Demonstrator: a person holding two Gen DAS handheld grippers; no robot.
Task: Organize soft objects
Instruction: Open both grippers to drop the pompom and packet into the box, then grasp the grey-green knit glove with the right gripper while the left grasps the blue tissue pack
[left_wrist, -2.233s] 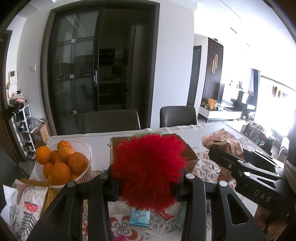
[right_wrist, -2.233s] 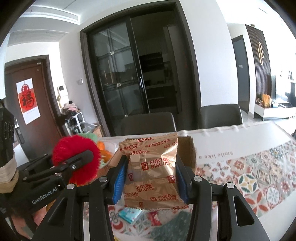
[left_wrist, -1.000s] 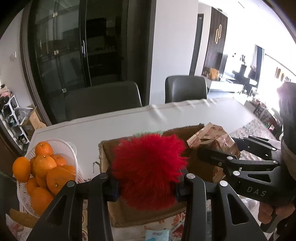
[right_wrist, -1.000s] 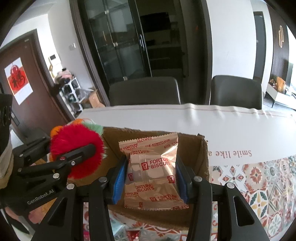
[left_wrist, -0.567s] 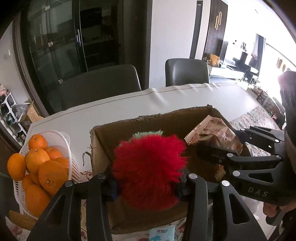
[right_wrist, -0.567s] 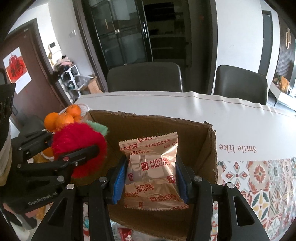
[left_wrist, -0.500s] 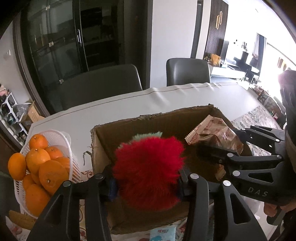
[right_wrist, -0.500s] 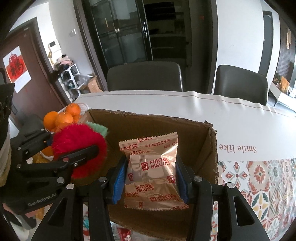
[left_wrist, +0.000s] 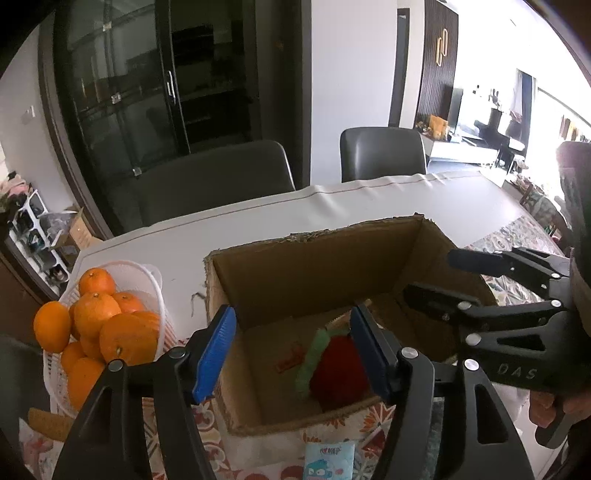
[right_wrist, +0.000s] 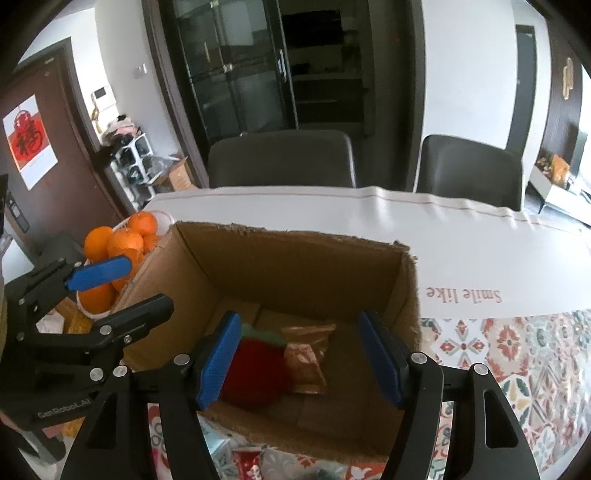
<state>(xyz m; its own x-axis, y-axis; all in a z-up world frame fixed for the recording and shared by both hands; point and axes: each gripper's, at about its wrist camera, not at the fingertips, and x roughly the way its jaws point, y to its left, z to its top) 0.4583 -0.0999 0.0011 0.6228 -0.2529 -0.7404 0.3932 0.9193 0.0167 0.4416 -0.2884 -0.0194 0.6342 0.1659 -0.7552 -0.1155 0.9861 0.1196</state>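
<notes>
An open cardboard box (left_wrist: 314, 266) (right_wrist: 295, 258) stands on the table. A red fluffy pom-pom with a green fringe (left_wrist: 338, 369) (right_wrist: 255, 365) lies on the box floor. A fortune biscuit packet (right_wrist: 304, 354) lies beside it to the right. My left gripper (left_wrist: 293, 349) is open and empty above the box's near edge. My right gripper (right_wrist: 301, 356) is open and empty above the box. Each gripper also shows in the other's view: the right one (left_wrist: 443, 277) and the left one (right_wrist: 122, 291).
A white basket of oranges (left_wrist: 96, 325) (right_wrist: 118, 243) stands left of the box. Small packets (left_wrist: 328, 459) (right_wrist: 247, 461) lie on the patterned tablecloth (right_wrist: 498, 354) in front of the box. Two dark chairs (left_wrist: 382, 155) stand behind the table.
Both grippers opened. The red pom-pom dropped from the left gripper into the box, and the biscuit packet dropped from the right gripper beside it.
</notes>
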